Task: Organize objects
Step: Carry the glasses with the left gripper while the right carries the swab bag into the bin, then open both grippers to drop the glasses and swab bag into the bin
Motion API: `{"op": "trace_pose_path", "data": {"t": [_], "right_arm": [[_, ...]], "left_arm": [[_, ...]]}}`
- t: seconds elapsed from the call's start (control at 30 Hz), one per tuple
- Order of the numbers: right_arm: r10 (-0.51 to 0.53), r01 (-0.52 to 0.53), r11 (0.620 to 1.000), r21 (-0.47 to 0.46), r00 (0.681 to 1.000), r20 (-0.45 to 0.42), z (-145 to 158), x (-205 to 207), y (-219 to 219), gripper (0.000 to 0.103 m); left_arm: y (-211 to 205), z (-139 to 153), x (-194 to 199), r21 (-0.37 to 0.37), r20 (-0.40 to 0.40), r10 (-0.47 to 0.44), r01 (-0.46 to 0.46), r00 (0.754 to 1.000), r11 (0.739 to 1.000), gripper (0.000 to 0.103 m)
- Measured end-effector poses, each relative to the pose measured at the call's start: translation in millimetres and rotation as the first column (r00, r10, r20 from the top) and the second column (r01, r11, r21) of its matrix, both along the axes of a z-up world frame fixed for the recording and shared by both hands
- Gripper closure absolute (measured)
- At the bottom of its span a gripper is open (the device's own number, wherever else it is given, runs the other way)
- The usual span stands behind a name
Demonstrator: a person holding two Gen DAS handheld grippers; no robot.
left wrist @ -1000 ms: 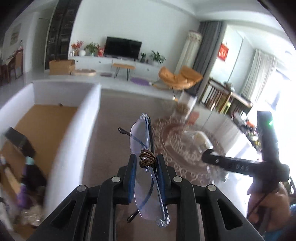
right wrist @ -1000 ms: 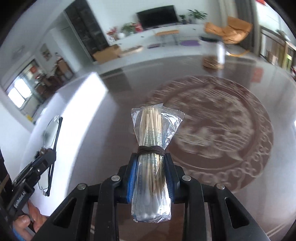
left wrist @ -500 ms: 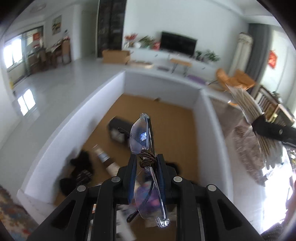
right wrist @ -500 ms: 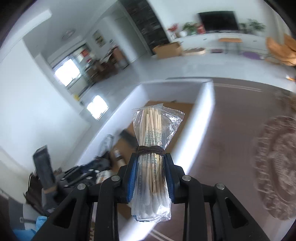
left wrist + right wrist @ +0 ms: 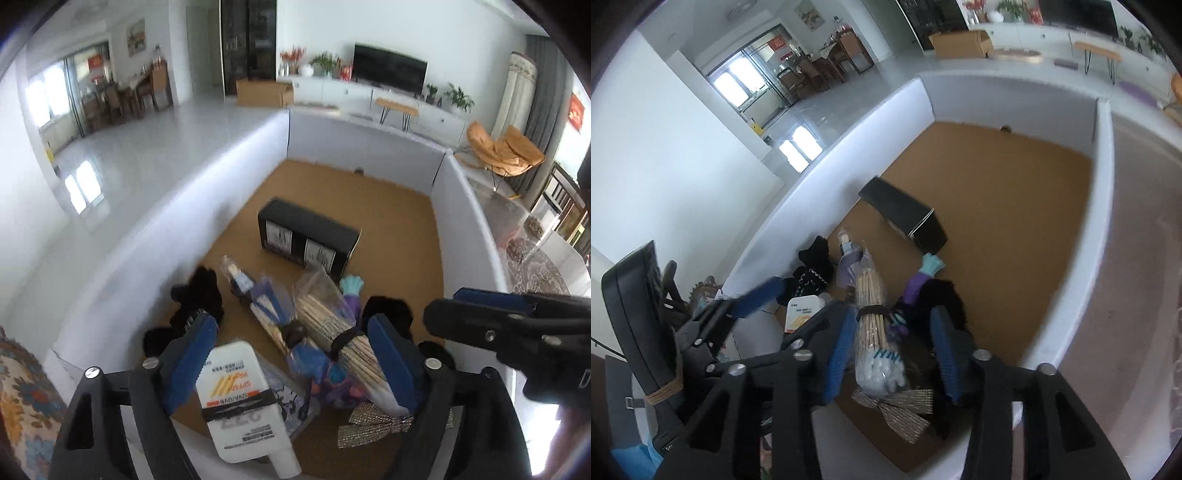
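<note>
1. Both grippers hang over a white-walled box with a brown cardboard floor, pointing down into its near end.
2. The left gripper has its blue-padded fingers spread wide; its jaws have just been opening and nothing is pinched between them.
3. The glasses cannot be made out among the things in the box.
4. The right gripper has its fingers apart; its jaws have just been opening. The swab pack, a clear bag of wooden-stick cotton swabs bound with a dark band, lies between them and neither pad presses on it.
5. That pack lies on the pile at the near end of the box, cotton tips toward the camera, over a glittery bow.
6. Just beside it are a white bottle wrapped with black bands, a purple toy with a teal hand, and dark fuzzy cloth.
7. A black carton sits farther in, near the middle of the box floor, apart from the pile.
8. The box stands on a dark table.
</note>
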State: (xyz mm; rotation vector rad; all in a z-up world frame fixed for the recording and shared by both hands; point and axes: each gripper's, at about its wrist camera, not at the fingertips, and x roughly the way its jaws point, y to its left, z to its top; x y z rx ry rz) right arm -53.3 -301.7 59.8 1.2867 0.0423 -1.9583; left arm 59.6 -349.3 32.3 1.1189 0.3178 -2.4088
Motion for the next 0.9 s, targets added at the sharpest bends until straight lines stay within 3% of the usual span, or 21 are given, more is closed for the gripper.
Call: {"op": "trace_pose_path", "data": {"t": [0.13,0.23,0.3,0.5,0.9], "right_arm": [[-0.007,0.014,0.997,0.07,0.995,-0.097,26,4,9,0.033],[-0.009,0.026,0.994,0.107,0.988,-0.155,39,4,18,0.022],[-0.012,0.039,0.989,0.141,0.982,-0.19,46,2,23,0.019],[-0.029,0.066,0.981,0.18,0.979,-0.204,56,-6,31,0.014],[-0.013,0.053,0.978,0.202,0.98,-0.198,54,-5,27,0.013]], "left_arm": [[8,22,1,-0.049,-0.022,0.04,-0.041,0.999,0.998,0.002],[12,37,6,-0.061,-0.031,0.106,-0.107,0.994,0.992,0.0],[13,42,10,-0.069,-0.018,0.168,-0.169,0.986,0.983,0.0],[15,47,13,-0.081,0.018,0.208,-0.206,0.978,0.975,0.0],[13,49,13,-0.127,0.039,0.224,-0.217,0.974,0.968,0.0]]}}
